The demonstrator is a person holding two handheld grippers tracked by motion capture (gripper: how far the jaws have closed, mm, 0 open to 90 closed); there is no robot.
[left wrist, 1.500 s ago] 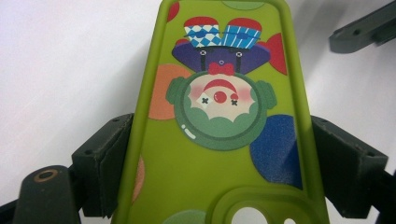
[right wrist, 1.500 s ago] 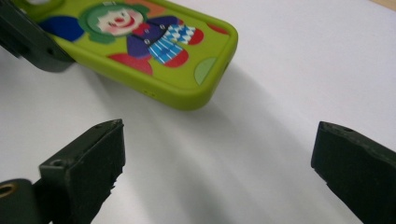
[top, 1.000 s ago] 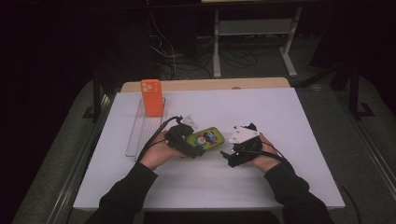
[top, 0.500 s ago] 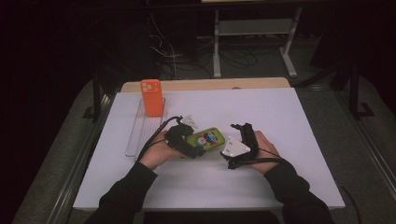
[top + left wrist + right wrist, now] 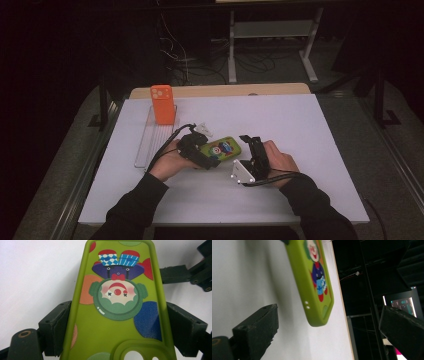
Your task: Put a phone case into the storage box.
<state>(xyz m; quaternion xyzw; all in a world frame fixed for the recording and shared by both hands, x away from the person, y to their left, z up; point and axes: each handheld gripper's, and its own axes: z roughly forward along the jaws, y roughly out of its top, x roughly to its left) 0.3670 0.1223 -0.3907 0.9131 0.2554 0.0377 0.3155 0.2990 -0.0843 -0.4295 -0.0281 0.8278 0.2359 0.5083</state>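
The white rectangular table top (image 5: 300, 130) carries a clear ribbed plastic tray (image 5: 150, 142) at 10 o'clock, with an orange rectangular phone case (image 5: 163, 104) standing at its far end. Near the centre, the green soft-plastic phone case with a clown print (image 5: 225, 148) is clamped across its long sides by the left gripper (image 5: 212, 159), camera-hole end nearest that gripper. The right gripper (image 5: 248, 141), jaws spread wide and empty, sits just beside the case's free end at 3 o'clock. Judged step: handover or two-handed hold. The next move calls for aligning the right jaws around the free end before closing.
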